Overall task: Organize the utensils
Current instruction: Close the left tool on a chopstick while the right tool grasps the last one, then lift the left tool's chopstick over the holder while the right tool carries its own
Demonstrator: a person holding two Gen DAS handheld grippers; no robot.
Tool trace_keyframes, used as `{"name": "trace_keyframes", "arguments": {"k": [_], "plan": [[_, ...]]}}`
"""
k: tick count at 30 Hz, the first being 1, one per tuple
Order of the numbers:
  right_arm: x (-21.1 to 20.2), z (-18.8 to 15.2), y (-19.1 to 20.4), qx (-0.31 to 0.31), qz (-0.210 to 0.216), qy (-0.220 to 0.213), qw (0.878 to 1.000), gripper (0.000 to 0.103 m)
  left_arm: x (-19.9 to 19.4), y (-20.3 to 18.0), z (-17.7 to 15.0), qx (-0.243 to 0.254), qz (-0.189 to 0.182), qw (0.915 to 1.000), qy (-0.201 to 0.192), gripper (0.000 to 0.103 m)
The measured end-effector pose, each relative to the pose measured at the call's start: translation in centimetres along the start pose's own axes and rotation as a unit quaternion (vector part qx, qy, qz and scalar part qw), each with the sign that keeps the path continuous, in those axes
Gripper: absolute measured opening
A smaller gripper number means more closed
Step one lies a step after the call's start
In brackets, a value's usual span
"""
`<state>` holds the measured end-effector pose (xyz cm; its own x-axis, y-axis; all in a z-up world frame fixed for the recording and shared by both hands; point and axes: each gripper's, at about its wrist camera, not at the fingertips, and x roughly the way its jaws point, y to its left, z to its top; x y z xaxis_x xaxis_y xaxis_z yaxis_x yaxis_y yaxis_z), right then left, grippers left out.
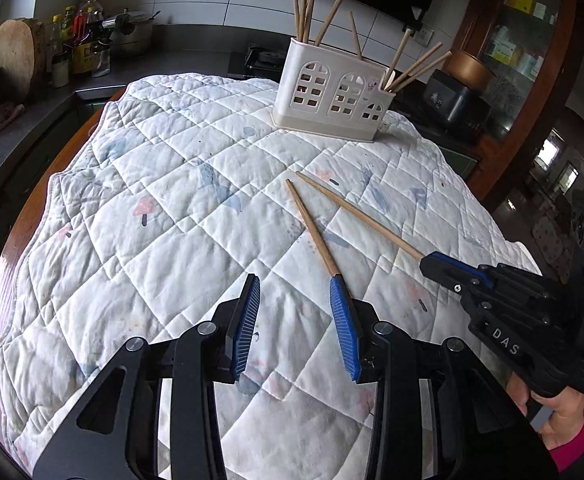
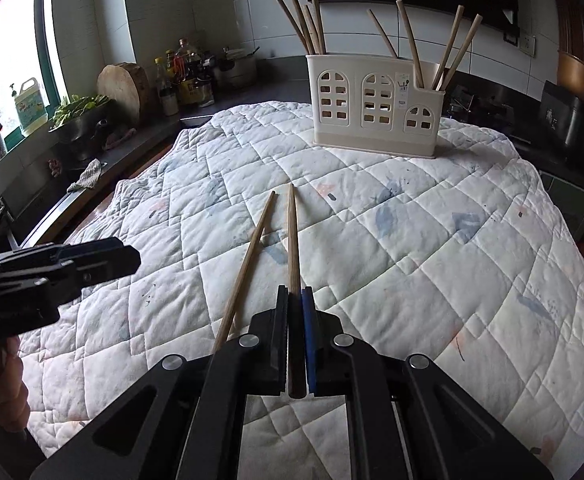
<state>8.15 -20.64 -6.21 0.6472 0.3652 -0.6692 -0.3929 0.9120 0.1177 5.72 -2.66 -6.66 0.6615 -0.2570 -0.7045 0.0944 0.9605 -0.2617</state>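
Observation:
Two wooden chopsticks lie on the quilted cloth (image 1: 172, 208). My right gripper (image 2: 295, 300) is shut on the thick end of one chopstick (image 2: 292, 236); it also shows in the left wrist view (image 1: 360, 216), with the right gripper (image 1: 436, 264) at its end. The other chopstick (image 1: 312, 228) lies loose beside it, its end touching my left gripper's right finger (image 1: 342, 312); in the right wrist view this chopstick (image 2: 248, 264) is to the left. My left gripper (image 1: 294, 292) is open and empty. A cream utensil holder (image 1: 332, 92) (image 2: 376, 104) with several chopsticks stands at the far side.
A dark counter on the left holds a round wooden board (image 1: 16, 52), bottles (image 1: 80, 40) and a pot (image 1: 132, 36). A glass-door cabinet (image 1: 520, 48) and a dark appliance (image 1: 452, 100) stand at the right behind the table.

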Motion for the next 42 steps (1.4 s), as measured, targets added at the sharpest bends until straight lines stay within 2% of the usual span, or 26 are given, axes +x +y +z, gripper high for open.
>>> {"name": "trace_keyframes", "arguments": {"k": [8, 15, 23, 28, 32, 36, 42], "plan": [[-3.3, 1.1, -1.8, 0.016, -0.003, -0.044, 0.999, 0.007, 1.6, -2.9, -1.8, -0.001, -0.004, 0.9997, 0.023, 0.037], [-4.6, 1.4, -2.6, 0.021, -0.003, -0.062, 0.998, 0.007, 3.8, -4.8, -3.3, -0.010, -0.007, 0.9986, 0.051, 0.034], [-5.1, 1.4, -3.0, 0.021, 0.000, -0.074, 0.997, 0.007, 4.7, -5.7, -3.7, -0.015, 0.017, 0.9984, 0.051, 0.034], [-5.3, 1.4, -3.0, 0.021, 0.000, -0.077, 0.997, 0.007, 5.0, -6.1, -3.8, 0.006, 0.055, 0.9974, 0.047, 0.016], [-5.7, 1.7, -3.1, 0.023, -0.002, -0.083, 0.996, 0.007, 4.7, -5.4, -3.3, 0.004, 0.048, 0.9973, 0.056, 0.009], [-6.3, 2.0, -3.2, 0.020, -0.007, -0.088, 0.996, 0.007, 3.4, -4.1, -2.5, -0.005, 0.042, 0.9982, 0.042, 0.006], [-7.0, 3.0, -3.3, 0.018, -0.010, -0.098, 0.995, 0.007, 0.0, -3.3, -0.1, 0.015, 0.034, 0.9992, -0.015, 0.005]]}}
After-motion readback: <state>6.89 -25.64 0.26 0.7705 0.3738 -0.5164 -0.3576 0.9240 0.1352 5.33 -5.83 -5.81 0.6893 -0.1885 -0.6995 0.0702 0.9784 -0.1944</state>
